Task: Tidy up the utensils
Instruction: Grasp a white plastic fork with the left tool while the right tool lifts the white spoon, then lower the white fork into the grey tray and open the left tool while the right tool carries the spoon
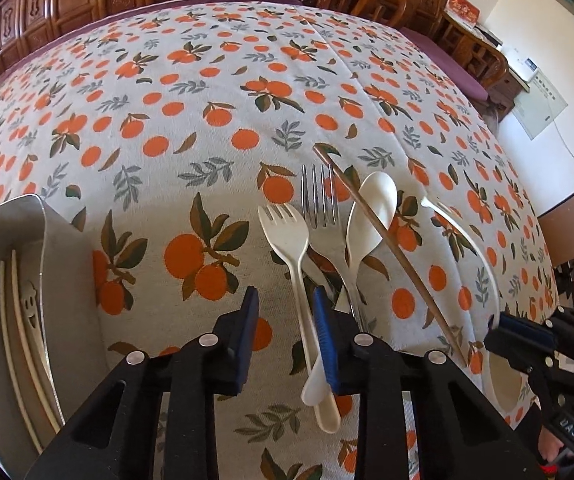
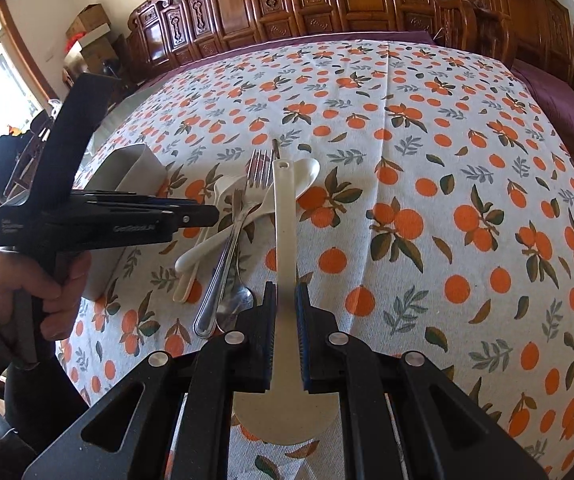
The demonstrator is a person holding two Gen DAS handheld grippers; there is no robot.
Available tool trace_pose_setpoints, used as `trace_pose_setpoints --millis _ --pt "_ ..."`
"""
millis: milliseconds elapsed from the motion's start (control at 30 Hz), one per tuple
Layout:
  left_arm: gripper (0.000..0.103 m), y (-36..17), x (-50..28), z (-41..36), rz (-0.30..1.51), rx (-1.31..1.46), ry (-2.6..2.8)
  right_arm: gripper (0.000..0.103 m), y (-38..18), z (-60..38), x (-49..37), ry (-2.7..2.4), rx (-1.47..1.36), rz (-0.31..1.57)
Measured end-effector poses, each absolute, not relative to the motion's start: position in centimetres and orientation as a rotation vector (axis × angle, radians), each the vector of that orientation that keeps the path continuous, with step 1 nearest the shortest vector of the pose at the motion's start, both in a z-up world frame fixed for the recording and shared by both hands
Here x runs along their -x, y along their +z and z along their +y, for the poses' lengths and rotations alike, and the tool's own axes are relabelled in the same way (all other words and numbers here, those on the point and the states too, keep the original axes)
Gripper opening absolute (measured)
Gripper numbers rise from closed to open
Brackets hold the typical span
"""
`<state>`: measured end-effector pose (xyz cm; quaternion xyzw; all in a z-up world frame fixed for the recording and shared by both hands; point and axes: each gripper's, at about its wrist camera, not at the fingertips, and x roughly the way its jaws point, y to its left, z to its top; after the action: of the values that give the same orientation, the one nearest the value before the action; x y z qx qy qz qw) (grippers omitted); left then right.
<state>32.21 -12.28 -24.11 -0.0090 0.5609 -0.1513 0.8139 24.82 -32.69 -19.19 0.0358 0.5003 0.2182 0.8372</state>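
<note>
Utensils lie heaped together on the orange-print tablecloth (image 1: 191, 152), toward the near edge of the table. From the left wrist view: a white plastic fork (image 1: 289, 248), a metal fork (image 1: 321, 216), a white spoon (image 1: 369, 216) and a thin brown chopstick (image 1: 387, 244) slanting across the spoon. The left gripper (image 1: 287, 332) is down over the pile, its jaws spread with a clear gap between them; one blue pad sits right against the white fork's handle while the other stands apart on bare cloth, so nothing is pinched. At the table's left edge stands a grey tray (image 1: 53, 224) with a pair of pale chopsticks (image 1: 19, 320) lying inside it.

Over to the right wrist view: the right gripper (image 2: 286, 300) has its jaws pressed in on the handle of a white rice paddle (image 2: 285, 216), its round blade low between the fingers and the handle with its hanging hole pointing toward the far edge. A metal spoon (image 2: 233, 304) rests bowl-down just beside the gripper, under the metal fork's handle. A hand (image 2: 53, 292) grips the left tool's handle.
</note>
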Motion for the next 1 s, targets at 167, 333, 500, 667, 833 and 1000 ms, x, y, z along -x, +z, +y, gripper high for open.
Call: trace_pose_setpoints --millis 167,333,500,667,833,1000 --pt "0.016 -24.5 -32.3 -12.9 1.203 -0.002 -0.316 0.012 -19.1 -32.7 -24.7 0.464 -0.077 1.057" --pt "0.007 -24.4 -32.1 -13.1 1.214 -0.011 -0.318 0.012 -18.9 -32.5 -24.3 0.466 -0.078 1.054" --pt "0.006 -23.4 -31.3 -12.5 1.189 -0.026 -0.314 0.012 -18.5 -32.2 -23.7 0.469 -0.080 1.049" --pt "0.006 -21.5 -30.3 -12.1 1.149 -0.040 -0.322 0.012 -17.9 -31.7 -23.2 0.470 -0.083 1.040" --pt "0.006 -19.2 -29.2 -11.5 1.104 -0.052 -0.326 0.012 -17.0 -31.1 -22.9 0.471 -0.081 1.023" --pt "0.006 -17.0 -27.8 -10.8 1.065 -0.051 -0.338 0.012 -16.0 -30.6 -22.7 0.473 -0.086 1.000"
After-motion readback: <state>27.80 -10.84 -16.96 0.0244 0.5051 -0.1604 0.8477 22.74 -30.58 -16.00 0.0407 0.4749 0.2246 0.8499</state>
